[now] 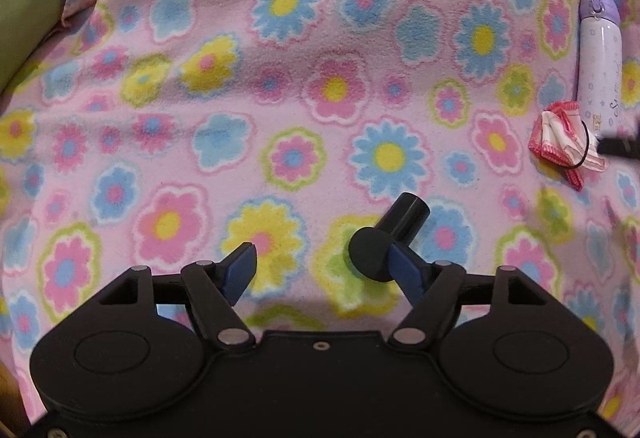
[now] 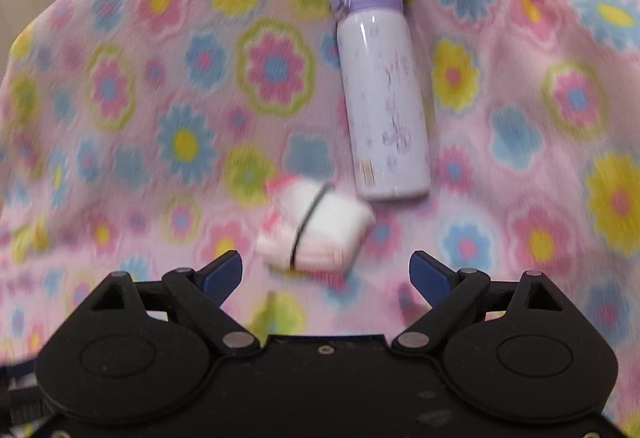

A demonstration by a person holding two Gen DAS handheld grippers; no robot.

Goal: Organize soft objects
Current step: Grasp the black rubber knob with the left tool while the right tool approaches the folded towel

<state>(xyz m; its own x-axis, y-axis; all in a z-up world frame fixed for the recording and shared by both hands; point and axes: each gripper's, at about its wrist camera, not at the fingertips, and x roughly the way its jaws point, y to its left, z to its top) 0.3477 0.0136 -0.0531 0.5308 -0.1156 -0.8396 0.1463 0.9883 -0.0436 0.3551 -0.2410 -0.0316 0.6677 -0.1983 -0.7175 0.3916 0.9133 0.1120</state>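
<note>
The folded pink-and-white cloth bundle (image 2: 314, 228), bound by a black elastic band (image 2: 308, 224), lies on the flowered fleece blanket (image 2: 160, 118) at lower centre of the right wrist view, just beyond the right gripper (image 2: 326, 274). That gripper's fingers stand wide apart with nothing between them. The bundle is not gripped. This view is blurred, so the bundle's edges are uncertain.

In the left wrist view the same bundle (image 1: 560, 142) sits at the right edge, well away from the left gripper (image 1: 316, 258). That gripper's fingers are apart over a yellow flower print and hold nothing. A black cylindrical peg (image 1: 390, 234) stands out from its right finger.

A white bottle with a purple cap (image 2: 380, 90) lies on its side directly above the bundle in the right wrist view, its base very near the bundle's upper right corner.

Risks, as judged:
- A closing grip may catch the loose fleece along with the bundle and drag the blanket.
- A push forward could nudge the bottle and set it rolling.
- A finger snagging the band could pull it off and let the folds open.
- The green cushion (image 1: 28, 10) at upper left is clear of any contact.
</note>
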